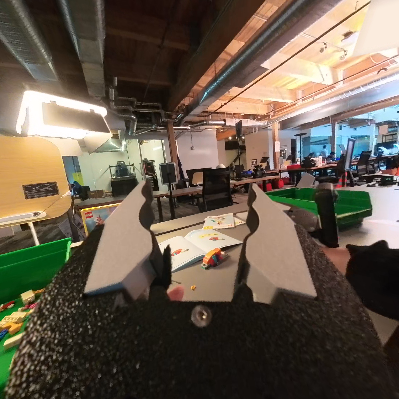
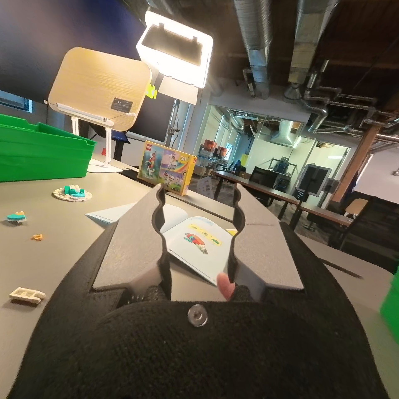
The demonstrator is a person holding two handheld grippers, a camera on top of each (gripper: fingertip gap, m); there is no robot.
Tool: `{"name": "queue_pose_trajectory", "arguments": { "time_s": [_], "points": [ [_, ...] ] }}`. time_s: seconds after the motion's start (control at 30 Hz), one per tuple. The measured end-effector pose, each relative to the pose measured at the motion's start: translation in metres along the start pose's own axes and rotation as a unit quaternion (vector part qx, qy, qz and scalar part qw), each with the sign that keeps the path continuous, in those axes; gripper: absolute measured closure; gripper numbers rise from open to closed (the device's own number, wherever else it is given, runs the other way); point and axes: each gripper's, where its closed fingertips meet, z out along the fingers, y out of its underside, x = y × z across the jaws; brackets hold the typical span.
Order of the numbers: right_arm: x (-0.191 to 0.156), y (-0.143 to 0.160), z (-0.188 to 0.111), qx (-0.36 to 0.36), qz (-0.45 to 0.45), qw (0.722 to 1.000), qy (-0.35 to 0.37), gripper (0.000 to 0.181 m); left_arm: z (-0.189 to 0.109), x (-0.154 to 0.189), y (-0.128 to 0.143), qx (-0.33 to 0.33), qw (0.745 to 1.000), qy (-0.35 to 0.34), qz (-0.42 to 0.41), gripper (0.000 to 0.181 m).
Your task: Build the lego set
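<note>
My left gripper is open and empty, held above the grey table. Between its fingers I see a small orange, red and teal lego build beside an open instruction booklet, with a tiny yellow piece nearer to me. My right gripper is open and empty, pointing over the same booklet. To its left lie a white round build with teal parts, a small teal build, a small orange piece and a white piece.
A green tray with loose bricks lies at left, another green tray at back right. The yellow lego box stands at the table's far edge, near a wooden book stand and lamp. A black-gloved hand is at right.
</note>
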Motion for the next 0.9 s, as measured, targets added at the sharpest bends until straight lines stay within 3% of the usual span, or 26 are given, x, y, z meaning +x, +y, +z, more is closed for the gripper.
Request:
{"name": "queue_pose_trajectory", "arguments": {
  "time_s": [0.13, 0.3, 0.7, 0.9],
  "points": [
    [-0.002, 0.001, 0.0, -0.006, -0.015, 1.0, 0.001, 0.114, -0.023, 0.007, -0.016, 0.029, 0.998, -0.051, -0.007, 0.094],
    [-0.014, 0.0, 0.002, -0.006, -0.032, 0.999, -0.021, 0.104, -0.074, 0.029, -0.037, 0.057, 0.991, -0.118, -0.017, 0.093],
    [-0.033, -0.001, 0.001, -0.008, -0.045, 0.998, -0.051, 0.09, -0.205, 0.094, -0.068, 0.009, 0.959, -0.282, 0.024, 0.081],
    [-0.051, 0.003, 0.001, -0.02, -0.077, 0.993, -0.086, 0.089, -0.224, 0.1, -0.072, -0.009, 0.945, -0.327, 0.022, 0.074]
  ]
}}
